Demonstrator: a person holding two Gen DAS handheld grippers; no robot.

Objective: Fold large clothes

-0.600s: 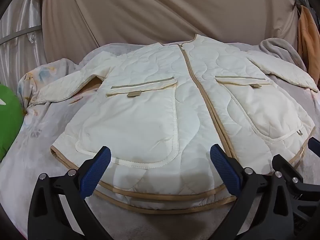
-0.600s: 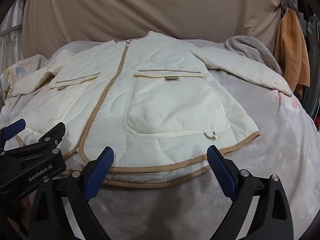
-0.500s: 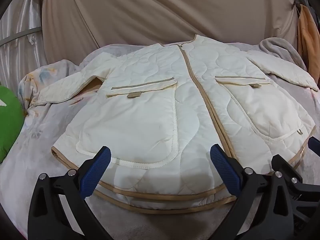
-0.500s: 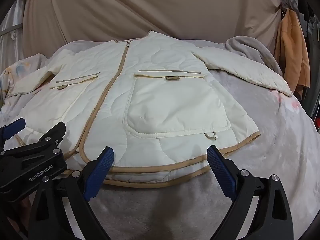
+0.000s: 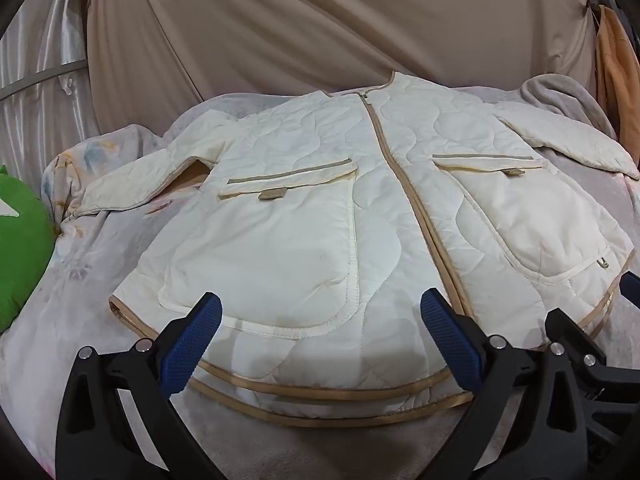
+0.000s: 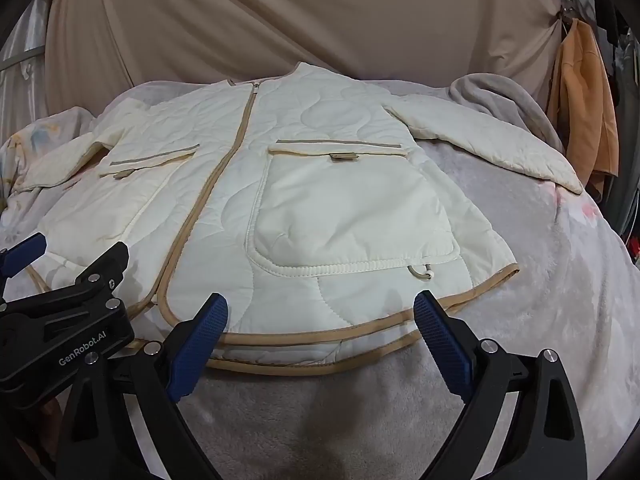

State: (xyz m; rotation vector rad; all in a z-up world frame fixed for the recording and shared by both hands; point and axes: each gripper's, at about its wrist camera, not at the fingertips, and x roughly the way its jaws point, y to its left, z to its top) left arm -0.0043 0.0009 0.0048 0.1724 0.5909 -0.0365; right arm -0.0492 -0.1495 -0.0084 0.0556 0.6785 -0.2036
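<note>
We hover both open grippers over the hem of a cream jacket spread flat on the bed.

Largest in our view is the bed [image 5: 100,256], covered in a pale plush blanket, with a beige curtain [image 5: 320,20] hanging behind it. The quilted cream jacket [image 5: 320,216] lies face up across the blanket, zipped shut, sleeves out to either side, collar toward the curtain and tan-trimmed hem toward us. An orange garment [image 6: 584,92] hangs at the right, a green cushion [image 5: 20,248] sits at the left edge, and a grey blanket [image 6: 500,96] is bunched behind the right sleeve. Our left gripper [image 5: 320,340] and right gripper [image 6: 320,340] hang side by side just above the hem, blue pads [image 5: 192,344] spread wide apart, holding nothing.
</note>
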